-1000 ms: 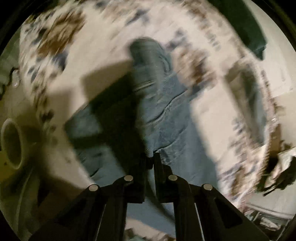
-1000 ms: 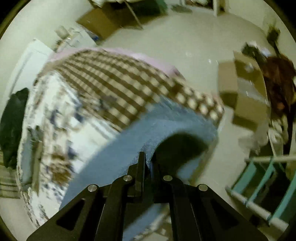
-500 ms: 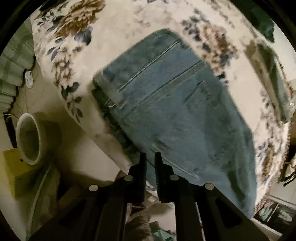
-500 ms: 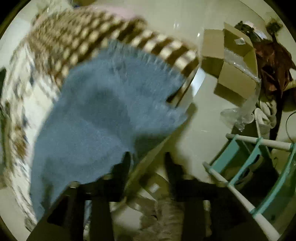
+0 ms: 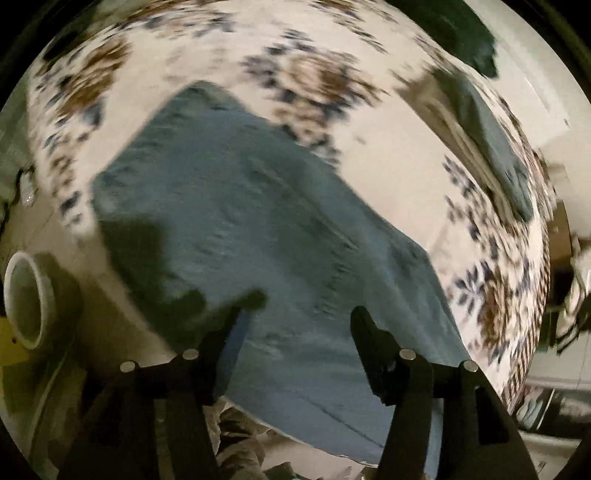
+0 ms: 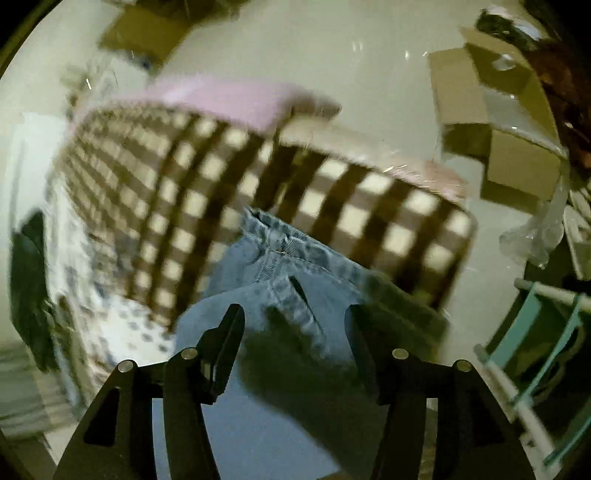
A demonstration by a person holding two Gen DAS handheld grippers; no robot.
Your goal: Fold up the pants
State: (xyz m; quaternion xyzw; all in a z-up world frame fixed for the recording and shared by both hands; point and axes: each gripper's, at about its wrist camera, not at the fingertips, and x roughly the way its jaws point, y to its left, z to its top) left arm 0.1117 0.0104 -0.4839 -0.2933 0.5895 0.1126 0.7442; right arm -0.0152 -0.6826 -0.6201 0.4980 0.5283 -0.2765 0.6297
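Note:
Blue denim pants (image 5: 258,229) lie folded on the floral bedspread (image 5: 388,155), reaching the bed's near edge. My left gripper (image 5: 295,314) hovers over their near part; its jaws are opening and nothing is pinched between them. In the right wrist view the pants' waistband end (image 6: 280,254) rests partly on the brown checked blanket (image 6: 221,166). Above that end my right gripper (image 6: 293,314) hangs with its jaws opening, clear of the cloth. Both views are blurred by motion.
A white pot (image 5: 27,299) stands on the floor left of the bed. Dark green clothes (image 5: 465,33) and a folded pile (image 5: 491,136) lie at the bed's far side. Cardboard boxes (image 6: 495,122) and a teal rack (image 6: 535,332) stand on the floor to the right.
Both grippers went from shut on the denim to open, letting it go. The pants now lie flat on the bed, and both hands have shifted over them.

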